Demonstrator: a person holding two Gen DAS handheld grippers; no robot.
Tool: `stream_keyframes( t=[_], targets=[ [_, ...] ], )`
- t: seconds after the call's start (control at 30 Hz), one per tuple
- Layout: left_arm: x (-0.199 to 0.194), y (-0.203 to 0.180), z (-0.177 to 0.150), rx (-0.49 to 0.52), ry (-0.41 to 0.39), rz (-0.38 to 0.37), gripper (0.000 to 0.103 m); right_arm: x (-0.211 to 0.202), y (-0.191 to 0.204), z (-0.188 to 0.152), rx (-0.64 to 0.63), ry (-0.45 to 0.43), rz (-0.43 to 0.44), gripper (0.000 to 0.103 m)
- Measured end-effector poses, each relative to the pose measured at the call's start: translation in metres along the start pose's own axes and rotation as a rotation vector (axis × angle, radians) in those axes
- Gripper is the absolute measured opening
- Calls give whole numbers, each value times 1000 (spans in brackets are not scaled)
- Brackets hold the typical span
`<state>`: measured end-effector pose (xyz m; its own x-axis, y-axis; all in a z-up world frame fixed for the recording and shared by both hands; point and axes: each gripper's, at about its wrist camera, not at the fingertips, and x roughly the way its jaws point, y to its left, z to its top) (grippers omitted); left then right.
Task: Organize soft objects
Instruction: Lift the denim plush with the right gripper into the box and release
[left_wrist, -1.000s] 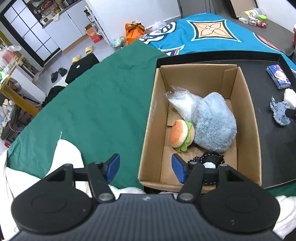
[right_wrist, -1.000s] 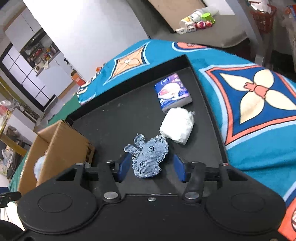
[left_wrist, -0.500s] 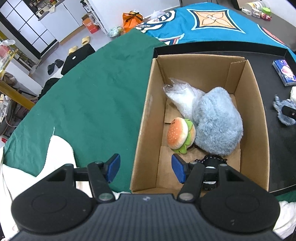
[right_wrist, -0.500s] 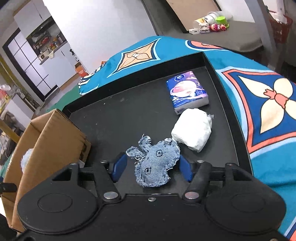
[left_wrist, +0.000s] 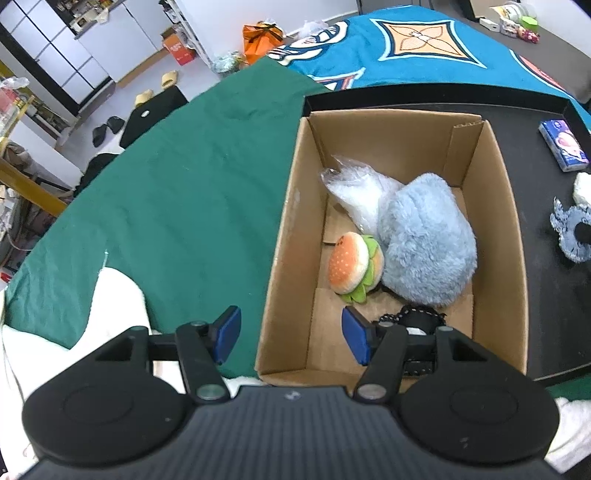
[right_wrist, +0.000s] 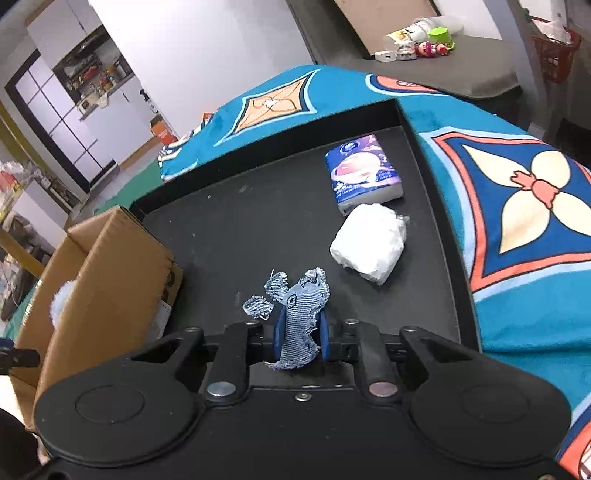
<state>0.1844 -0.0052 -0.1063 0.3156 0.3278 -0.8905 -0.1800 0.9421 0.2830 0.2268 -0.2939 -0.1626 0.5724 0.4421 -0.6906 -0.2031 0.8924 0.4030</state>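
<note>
Denim toy (right_wrist: 301, 317), a frayed blue scrap of a thing, sat pinched between the blue pads of the right claw (right_wrist: 298, 334), whose jaws were closing on it just above the black tray (right_wrist: 236, 221) on the table. Beside it on the tray lay a white bundle (right_wrist: 369, 245) and a tissue pack (right_wrist: 362, 173), both well clear of the grip. The cardboard box (left_wrist: 491, 206) stood at the tray's left end, already holding a fluffy blue plush (left_wrist: 424, 240), a burger plush (left_wrist: 352, 262), a clear bag of white stuffing (left_wrist: 356, 192) and a dark item (left_wrist: 421, 319) near the front wall. The left claw (left_wrist: 290, 338) hovered over the box's near left corner, jaws about half open and gripping nothing.

The hold looked shallow: the pads caught only the toy's lower body, with its ears and head flopping free ahead. On the trip to the box, the limp cloth could slide out, or a loose ear could snag the cardboard rim and drag it loose. The waiting left claw also crowded the drop zone, so the two might knock together.
</note>
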Motion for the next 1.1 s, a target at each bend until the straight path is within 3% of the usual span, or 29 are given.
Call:
stream_keyframes(
  t=[0.57, 0.83, 1.1],
  targets=[
    [-10, 11, -7, -38, -45, -38, 57, -55, 1, 14, 8, -107, 6, 19],
    [-12, 15, -9, -41, -53, -45, 53, -76, 22, 20, -20, -144, 19, 19],
    [-11, 20, -11, -51, -61, -68, 43, -99, 52, 34, -79, -194, 43, 19]
  ],
)
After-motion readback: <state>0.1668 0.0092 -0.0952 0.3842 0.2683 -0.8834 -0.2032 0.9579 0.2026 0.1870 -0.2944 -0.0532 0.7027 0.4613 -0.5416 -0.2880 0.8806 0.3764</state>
